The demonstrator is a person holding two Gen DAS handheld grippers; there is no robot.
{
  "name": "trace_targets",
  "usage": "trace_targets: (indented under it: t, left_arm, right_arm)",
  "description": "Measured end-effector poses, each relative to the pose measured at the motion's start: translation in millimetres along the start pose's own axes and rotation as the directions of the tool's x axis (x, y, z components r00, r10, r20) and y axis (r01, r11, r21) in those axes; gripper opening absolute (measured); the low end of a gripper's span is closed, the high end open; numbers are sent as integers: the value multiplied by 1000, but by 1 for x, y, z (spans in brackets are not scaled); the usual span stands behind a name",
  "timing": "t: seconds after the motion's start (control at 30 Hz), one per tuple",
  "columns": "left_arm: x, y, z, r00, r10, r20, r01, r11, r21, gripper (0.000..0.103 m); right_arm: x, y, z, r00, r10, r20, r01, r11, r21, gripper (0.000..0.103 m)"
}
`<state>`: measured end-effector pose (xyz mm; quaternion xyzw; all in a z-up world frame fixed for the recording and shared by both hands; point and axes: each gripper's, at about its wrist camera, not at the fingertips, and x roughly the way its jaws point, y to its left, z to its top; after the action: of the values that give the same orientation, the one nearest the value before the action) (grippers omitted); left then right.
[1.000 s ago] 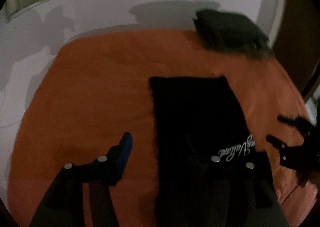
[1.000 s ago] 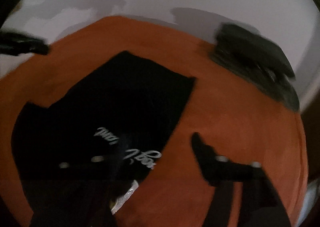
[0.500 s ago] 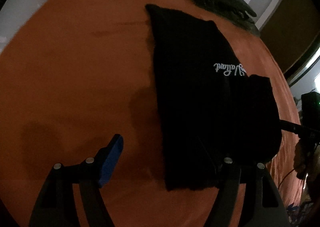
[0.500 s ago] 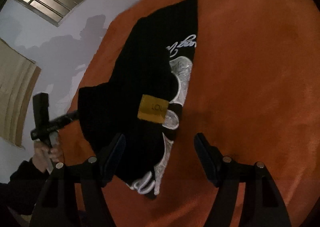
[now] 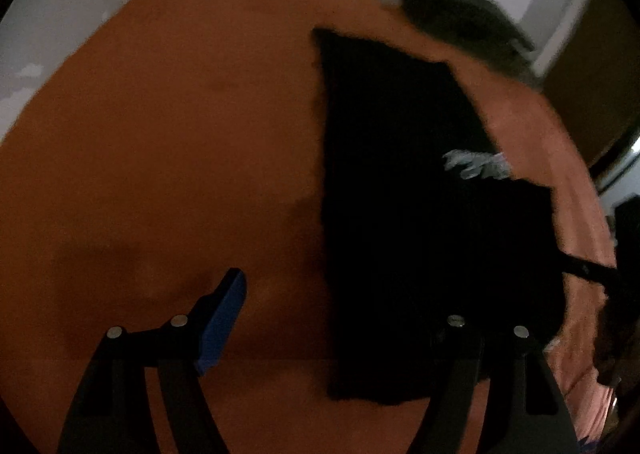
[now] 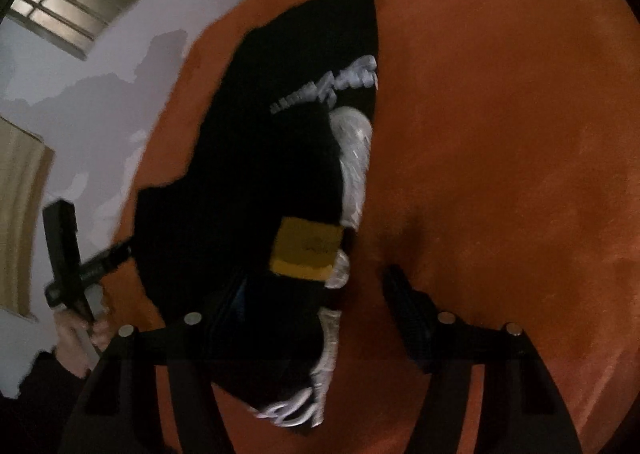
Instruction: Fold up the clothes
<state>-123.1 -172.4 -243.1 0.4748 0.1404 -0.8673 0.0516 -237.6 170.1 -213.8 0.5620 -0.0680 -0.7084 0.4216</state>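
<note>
A black shirt [image 5: 420, 214] with silver-white lettering lies folded lengthwise on an orange blanket [image 5: 180, 134]. In the right wrist view the shirt [image 6: 260, 174] shows its silver print and a yellow neck label [image 6: 306, 250]. My left gripper [image 5: 340, 306] is open above the shirt's near left edge; its blue-padded left finger is over the blanket and its right finger over the cloth. My right gripper [image 6: 316, 294] is open above the shirt's near end, by the label. Neither holds cloth.
A stack of dark folded clothes [image 5: 460, 30] sits at the far right of the blanket. White walls stand behind, with a window [image 6: 76, 6] high up. The other hand-held gripper [image 6: 68, 254] shows left in the right wrist view.
Both grippers have let go of the shirt's end and pulled back after folding it over. The shirt now lies doubled, with the label showing. Both views shifted and blurred.
</note>
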Motion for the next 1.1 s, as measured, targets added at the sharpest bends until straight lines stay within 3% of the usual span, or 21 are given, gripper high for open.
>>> trace_targets:
  t: [0.1,0.13,0.17,0.2,0.27,0.37,0.43,0.53,0.6,0.7,0.8,0.83,0.9,0.93,1.0,1.1]
  left_arm:
    - [-7,-22,13,998,-62,2,62,996,70,75]
    - [-5,-29,17,998,-68,1,68,993,97,75]
    - [-2,-33,20,998,-70,0,70,990,121,75]
    - [3,-36,22,998,-70,-11,71,989,132,75]
    - [23,-37,27,996,-64,-68,73,988,133,73]
    - [43,-26,30,989,-67,-131,76,995,67,14]
    - [38,-19,30,991,-93,-99,95,995,17,12]
    - [34,-21,32,995,-88,-40,88,996,19,11]
    - [45,-21,35,996,-73,-47,74,997,29,12]
    - [63,-15,35,996,-60,-67,61,998,21,14]
    - [68,-18,31,998,-25,-50,26,999,25,24]
    - [66,-19,30,999,-20,-42,21,999,27,26]
    - [57,-18,30,999,4,-35,-3,999,43,46]
    - [51,-18,30,999,14,-30,-13,999,47,50]
    - [35,-20,30,1000,18,-7,-18,999,51,53]
    - [7,-33,28,999,22,48,-27,995,92,55]
  right_arm:
    - [0,0,17,999,-11,34,11,1000,-10,65]
    - [6,1,36,999,-15,37,16,1000,-16,65]
    - [12,0,47,999,-24,35,24,999,-21,59]
    - [17,0,52,999,-28,33,28,999,-21,33]
    - [24,-2,57,999,-26,29,27,999,-20,13]
    - [22,3,55,998,-29,47,31,998,-55,9]
    - [16,12,55,995,-27,91,35,995,-89,8]
    - [0,24,49,983,-18,180,43,990,-137,8]
    - [2,28,48,978,-36,207,71,984,-164,8]
    - [36,15,52,983,-118,138,140,977,-159,8]
    - [68,16,48,975,-187,116,211,945,-250,9]
    - [71,18,47,975,-185,120,211,942,-260,11]
    - [65,19,48,981,-159,112,182,955,-234,20]
    - [59,18,49,981,-158,115,179,960,-214,24]
    - [38,17,51,978,-160,136,183,967,-177,39]
    - [-4,30,41,967,-129,221,166,974,-155,43]
